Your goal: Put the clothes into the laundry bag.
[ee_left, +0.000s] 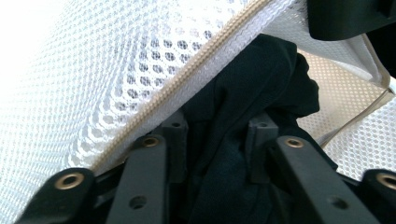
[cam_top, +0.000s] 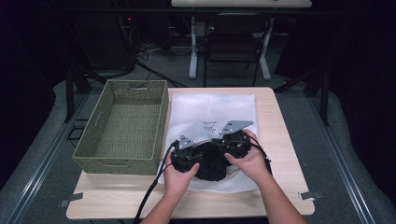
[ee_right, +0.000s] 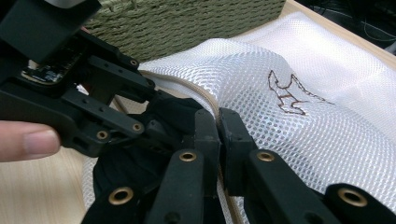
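R gripper (ee_right: 218, 122) jaws pinched tight on zip edge of white mesh laundry bag (ee_right: 299, 116), lifting mouth open. L gripper (ee_left: 215, 140) jaws part-open around black cloth garment (ee_left: 247, 84), pads touching it, feeding it under that edge. Beyond: light wood table (cam_top: 280, 140), green woven basket (cam_top: 122, 126) beside bag; dark room.

In the high view, the dark garment (cam_top: 211, 164) is mostly covered by the two hands and both tools beside the woven basket (cam_top: 122, 126), so its shape cannot be told. The white mesh bag (cam_top: 212, 112) hides how far the garment reaches inside. In the left gripper view, the bag's upper left corner is washed out by glare, and the picture's lower edge cuts off the garment. In the right gripper view, the basket is cut off at the top edge.
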A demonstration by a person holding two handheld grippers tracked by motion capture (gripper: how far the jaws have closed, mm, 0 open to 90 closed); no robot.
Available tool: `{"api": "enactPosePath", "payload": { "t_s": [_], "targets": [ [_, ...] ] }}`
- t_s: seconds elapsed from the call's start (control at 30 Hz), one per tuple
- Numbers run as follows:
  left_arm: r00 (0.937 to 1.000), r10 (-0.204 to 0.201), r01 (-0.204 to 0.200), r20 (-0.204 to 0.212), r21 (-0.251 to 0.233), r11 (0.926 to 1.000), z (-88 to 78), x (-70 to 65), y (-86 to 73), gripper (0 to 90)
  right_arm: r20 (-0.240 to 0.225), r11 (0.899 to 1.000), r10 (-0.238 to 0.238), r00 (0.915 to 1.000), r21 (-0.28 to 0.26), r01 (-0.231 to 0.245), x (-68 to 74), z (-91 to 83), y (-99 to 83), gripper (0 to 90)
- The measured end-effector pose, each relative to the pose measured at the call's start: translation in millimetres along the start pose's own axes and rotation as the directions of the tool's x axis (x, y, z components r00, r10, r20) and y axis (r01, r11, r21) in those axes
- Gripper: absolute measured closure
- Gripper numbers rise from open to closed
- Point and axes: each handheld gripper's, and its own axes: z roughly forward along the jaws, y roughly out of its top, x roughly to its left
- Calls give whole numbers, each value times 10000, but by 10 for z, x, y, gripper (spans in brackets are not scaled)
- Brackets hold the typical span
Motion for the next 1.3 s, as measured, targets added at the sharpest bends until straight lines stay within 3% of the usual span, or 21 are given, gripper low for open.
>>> {"api": "enactPosePath", "payload": {
  "t_s": [0.23, 0.37, 0.5, 0.87, 1.3],
  "targets": [
    [9999, 88, -91, 103, 313, 9995, -64, -40, -6, 439, 22, 9999, 84, 10000, -60, -84, -25, -8, -8, 873],
    [9996, 253, -257, 84, 529, 9983, -136, -57, -26, 367, 27, 9999, 87, 10000, -63, -86, -29, -12, -8, 873],
    [9999, 70, -75, 97, 528, 9986, -208, -54, -51, 295, 33, 9999, 112, 9999, -64, -112, -34, -11, -9, 872],
    [9998, 12, -1, -173, 648, 9979, -359, -20, -222, 264, 54, 9999, 111, 9999, -61, -110, -32, -9, -10, 872],
    [9993, 133, -168, 337, 1061, 9942, -377, -147, -464, 281, 43, 9999, 114, 9999, -36, -114, -28, -5, -13, 872]
  ]
}}
